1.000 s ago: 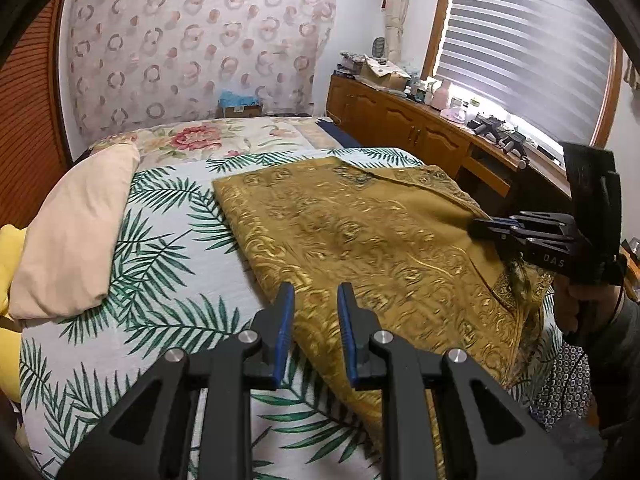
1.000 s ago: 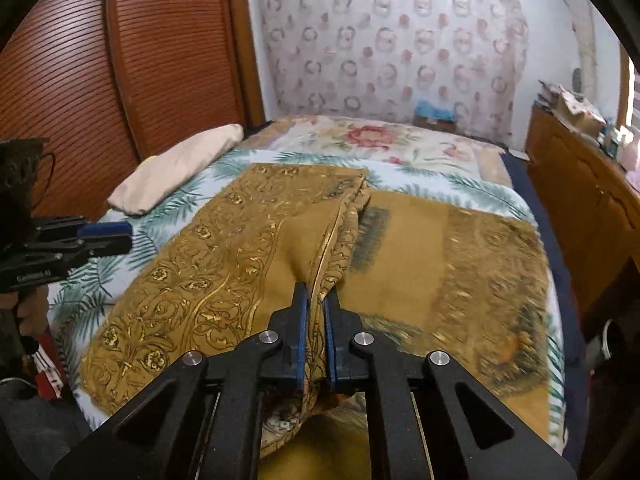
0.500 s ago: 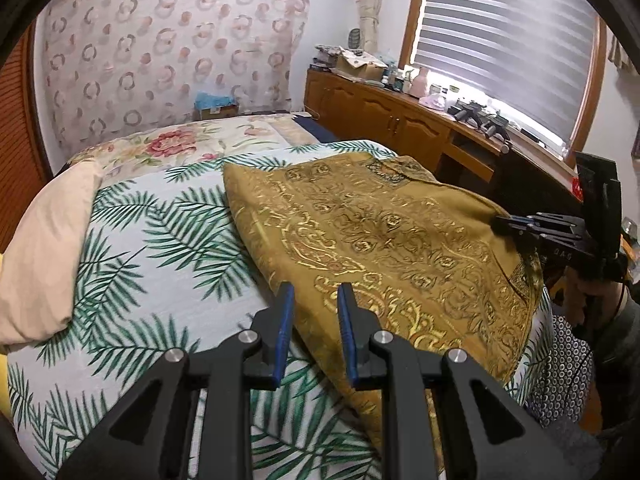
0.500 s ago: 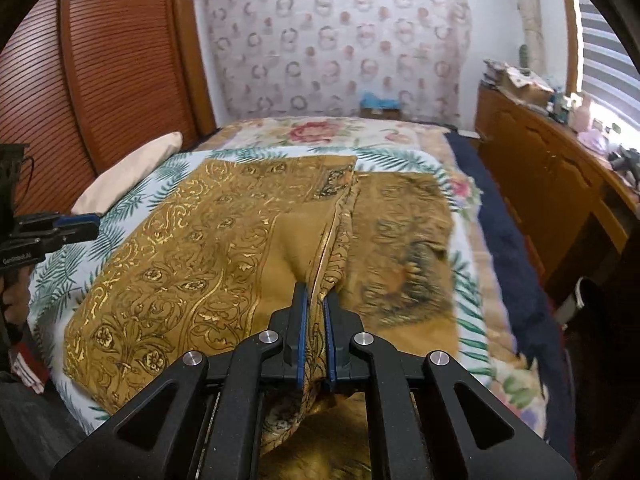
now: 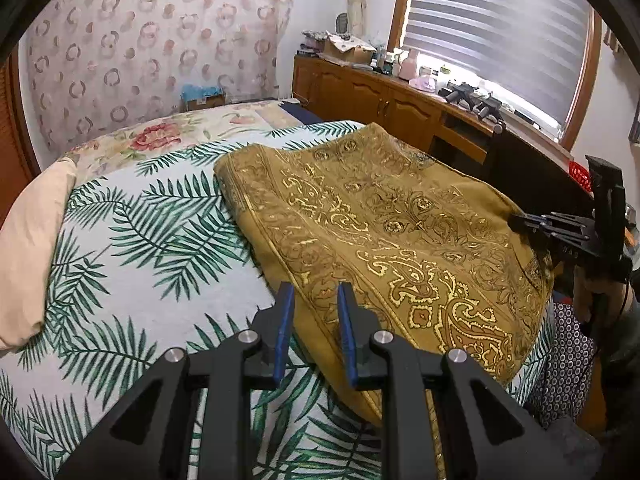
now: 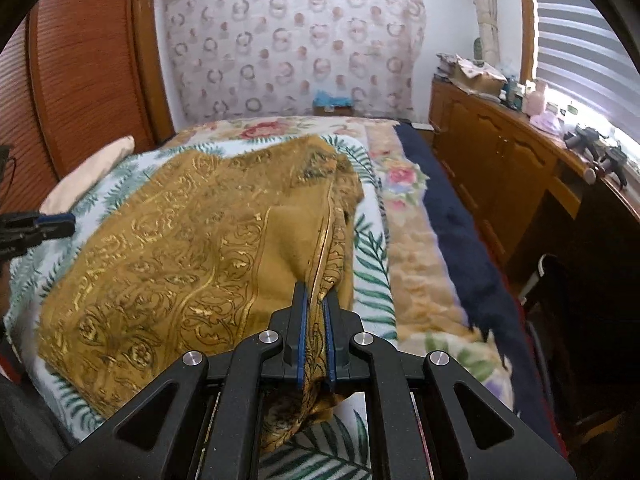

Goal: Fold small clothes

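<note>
A mustard cloth with gold paisley print (image 5: 392, 240) lies folded over on the palm-leaf bedspread (image 5: 132, 248). My left gripper (image 5: 314, 304) is open and empty, hovering at the cloth's near left edge. My right gripper (image 6: 315, 304) is shut on the cloth's bunched right edge (image 6: 320, 264) and holds it up off the bed. The right gripper also shows at the cloth's far right side in the left wrist view (image 5: 520, 222). The cloth (image 6: 192, 248) covers the bed's middle in the right wrist view, with the left gripper (image 6: 60, 222) at the left edge.
A cream pillow (image 5: 28, 240) lies at the bed's left side. A floral blanket (image 6: 416, 248) and a navy sheet (image 6: 460, 240) run along the bed's right side. A wooden cabinet (image 6: 500, 168) with clutter stands by the window. A slatted wooden wardrobe (image 6: 80, 80) stands on the left.
My right gripper has carried the cloth's edge over leftward, so the spread right half is now folded onto the left half. My left gripper stayed open near the cloth's left edge.
</note>
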